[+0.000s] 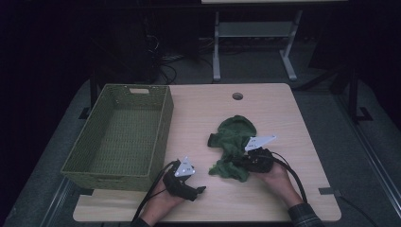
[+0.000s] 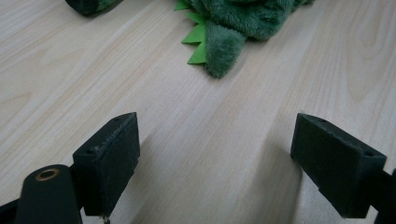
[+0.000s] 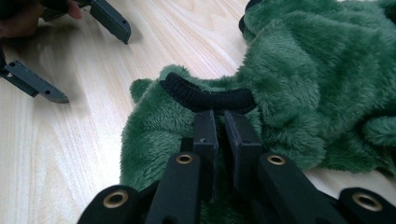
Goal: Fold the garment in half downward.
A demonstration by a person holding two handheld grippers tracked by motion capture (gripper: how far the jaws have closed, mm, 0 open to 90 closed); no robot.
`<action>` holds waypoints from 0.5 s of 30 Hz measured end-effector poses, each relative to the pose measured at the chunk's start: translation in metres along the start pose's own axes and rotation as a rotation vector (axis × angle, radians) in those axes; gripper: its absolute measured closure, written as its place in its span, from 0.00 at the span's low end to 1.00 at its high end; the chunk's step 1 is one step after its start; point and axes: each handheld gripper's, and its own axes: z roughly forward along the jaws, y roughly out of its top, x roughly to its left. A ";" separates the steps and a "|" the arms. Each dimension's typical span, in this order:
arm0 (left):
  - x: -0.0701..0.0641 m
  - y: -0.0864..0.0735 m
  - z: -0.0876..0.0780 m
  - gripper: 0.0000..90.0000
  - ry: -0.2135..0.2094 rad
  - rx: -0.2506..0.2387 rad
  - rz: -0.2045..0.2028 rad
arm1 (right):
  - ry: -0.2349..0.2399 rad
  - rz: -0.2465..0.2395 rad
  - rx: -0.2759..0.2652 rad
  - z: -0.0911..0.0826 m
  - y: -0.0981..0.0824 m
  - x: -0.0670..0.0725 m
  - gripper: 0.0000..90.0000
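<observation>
The right gripper (image 3: 219, 116) is closed nearly tight on the green fleece garment (image 3: 299, 79), its jaws pinched on the plush just below a black ribbed cuff (image 3: 210, 97). The garment is heaped right of the table's (image 1: 279, 109) middle. The left gripper (image 2: 215, 158) is held wide apart over bare wood (nothing between its jaws). A green woven basket (image 1: 118, 137) is seen at the left. No writing can be read.
</observation>
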 end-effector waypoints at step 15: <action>0.011 0.044 -0.003 0.19 -0.019 -0.045 -0.002 | -0.082 0.003 -0.055 -0.024 0.010 0.000 0.74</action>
